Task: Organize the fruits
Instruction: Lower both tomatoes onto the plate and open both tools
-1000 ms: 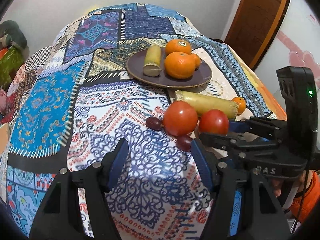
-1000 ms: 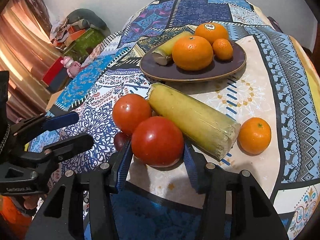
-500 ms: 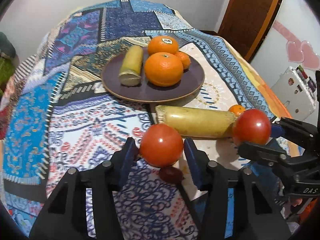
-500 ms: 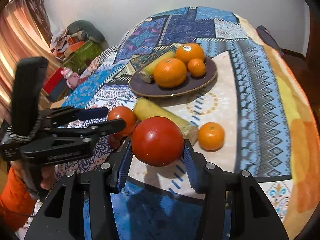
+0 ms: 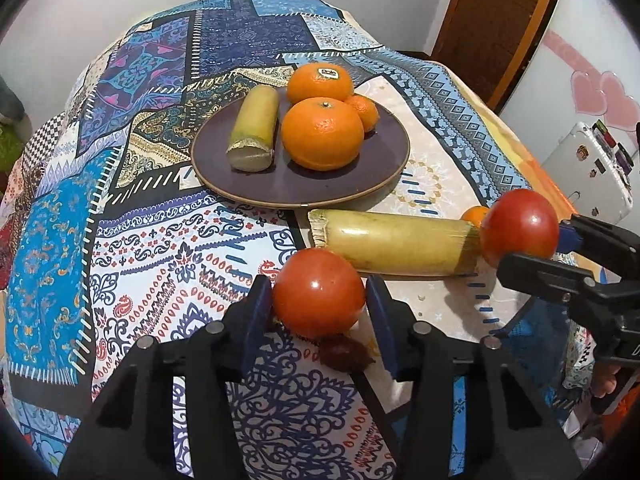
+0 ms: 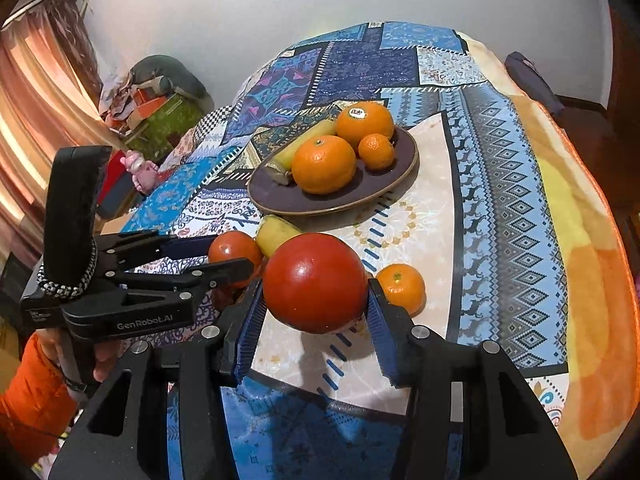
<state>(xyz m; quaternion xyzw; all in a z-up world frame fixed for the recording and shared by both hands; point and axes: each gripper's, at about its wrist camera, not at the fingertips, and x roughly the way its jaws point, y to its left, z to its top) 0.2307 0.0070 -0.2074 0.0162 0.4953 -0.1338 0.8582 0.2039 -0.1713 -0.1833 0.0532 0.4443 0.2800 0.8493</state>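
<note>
My left gripper (image 5: 318, 306) is shut on a red tomato (image 5: 319, 293) just above the cloth. My right gripper (image 6: 316, 304) is shut on a second red tomato (image 6: 315, 282) and holds it in the air; it shows at the right of the left wrist view (image 5: 519, 227). A dark plate (image 5: 360, 184) holds two big oranges, a small orange and a short yellow-green stalk piece (image 5: 254, 128). A longer stalk piece (image 5: 394, 246) and a small orange (image 6: 401, 288) lie on the cloth in front of the plate.
A dark date-like fruit (image 5: 344, 354) lies on the cloth under the left gripper. The patterned cloth (image 5: 140, 220) covers the whole table. A wooden door (image 5: 492, 20) stands at the back right, clutter and a curtain (image 6: 36, 92) to the left.
My left gripper has closed on the near tomato. My right gripper has lifted its tomato higher and drawn back from the plate.
</note>
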